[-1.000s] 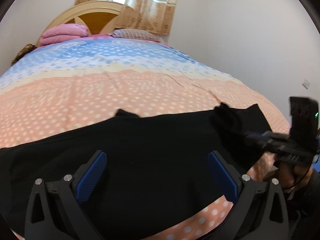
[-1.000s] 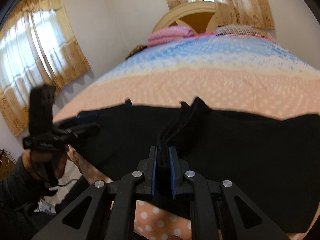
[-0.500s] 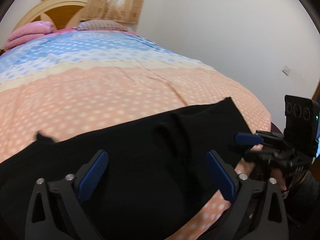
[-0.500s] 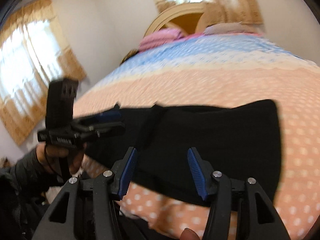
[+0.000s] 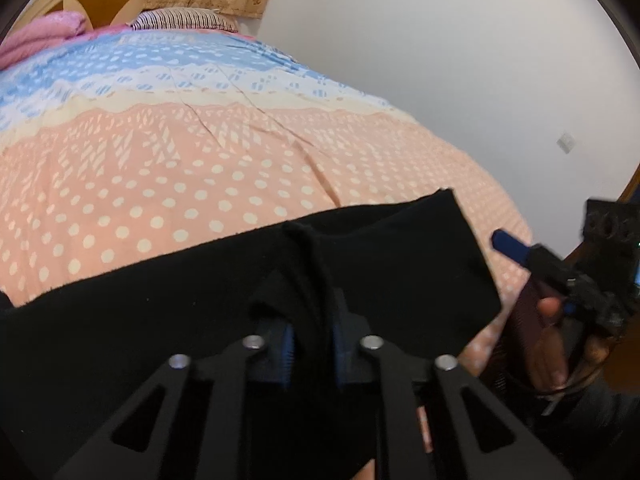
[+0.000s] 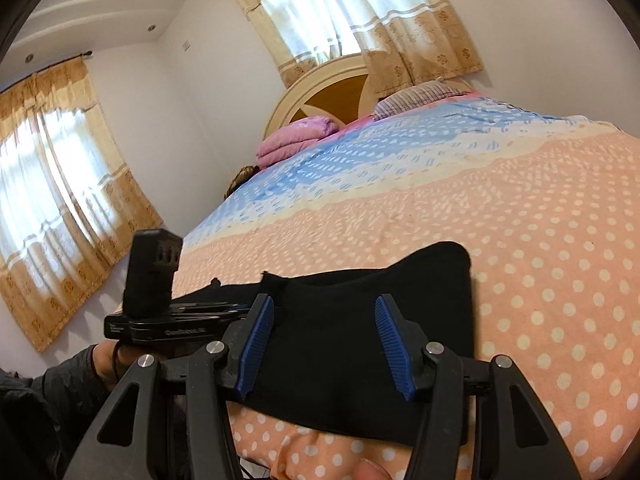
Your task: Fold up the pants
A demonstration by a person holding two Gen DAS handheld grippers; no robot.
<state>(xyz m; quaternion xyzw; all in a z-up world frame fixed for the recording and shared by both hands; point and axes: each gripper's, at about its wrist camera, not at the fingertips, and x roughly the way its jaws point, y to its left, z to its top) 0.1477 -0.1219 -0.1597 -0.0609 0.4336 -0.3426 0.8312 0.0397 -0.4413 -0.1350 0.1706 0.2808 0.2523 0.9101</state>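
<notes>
Black pants point(image 5: 160, 320) lie along the near edge of the bed, also in the right wrist view point(image 6: 360, 328). My left gripper point(image 5: 312, 340) is shut on a bunched fold of the pants near their right end. My right gripper point(image 6: 326, 340) is open and empty, its blue pads point(image 6: 390, 340) spread just above the pants' end. The right gripper also shows in the left wrist view point(image 5: 516, 248) at the right, off the cloth. The left gripper shows in the right wrist view point(image 6: 192, 316) at the left.
The bed carries a peach, cream and blue dotted cover point(image 5: 200, 160). A pink folded blanket point(image 6: 296, 140) and a striped pillow point(image 6: 420, 96) lie by the headboard point(image 6: 332, 96). Curtained windows point(image 6: 60, 184) stand on the left wall. A white wall point(image 5: 460, 60) runs along the bed's right side.
My right gripper let go of the pants' fold, opened and drew back. My left gripper moved right along the pants and shut on the bunched fold.
</notes>
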